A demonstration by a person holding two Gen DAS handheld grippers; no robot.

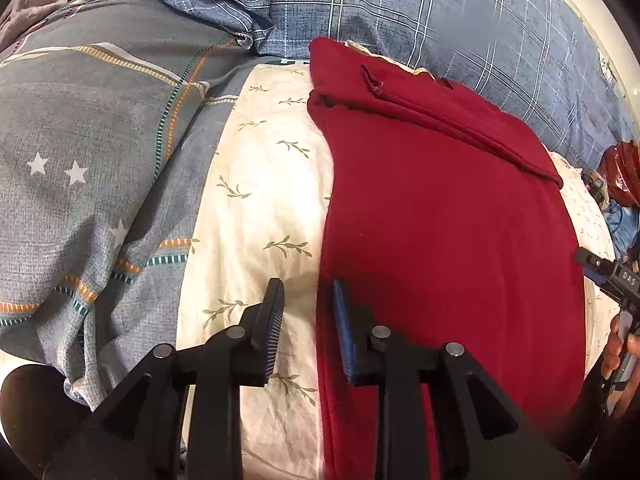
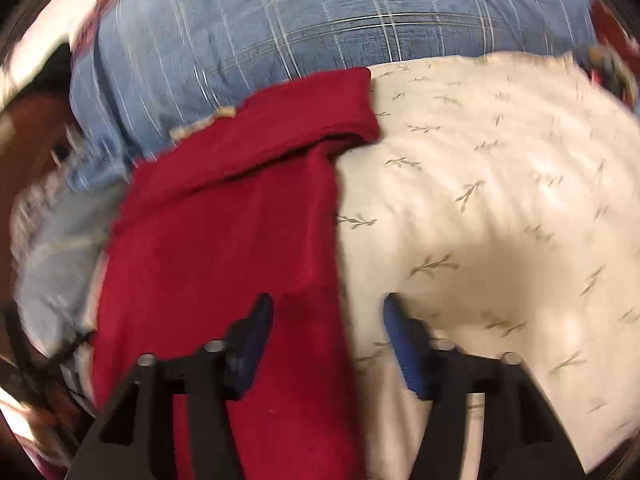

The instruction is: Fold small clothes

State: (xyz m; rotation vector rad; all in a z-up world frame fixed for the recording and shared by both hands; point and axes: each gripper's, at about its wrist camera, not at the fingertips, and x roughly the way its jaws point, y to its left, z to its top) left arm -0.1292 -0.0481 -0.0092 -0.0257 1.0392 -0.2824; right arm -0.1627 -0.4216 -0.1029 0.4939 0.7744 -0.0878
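Observation:
A dark red garment (image 1: 440, 216) lies flat on a cream leaf-print sheet (image 1: 264, 184), with a folded band along its far edge. My left gripper (image 1: 308, 296) is open and empty, hovering over the garment's left edge. In the right wrist view, which is blurred, the same red garment (image 2: 224, 232) lies on the cream sheet (image 2: 480, 200). My right gripper (image 2: 328, 308) is open wide and empty, straddling the garment's right edge. The right gripper also shows at the right edge of the left wrist view (image 1: 612, 276).
A grey star-print quilt (image 1: 92, 152) is bunched at the left. A blue plaid pillow (image 1: 400, 4) lies behind the garment, also in the right wrist view (image 2: 320, 20). Red and blue items (image 1: 620, 176) sit at the far right.

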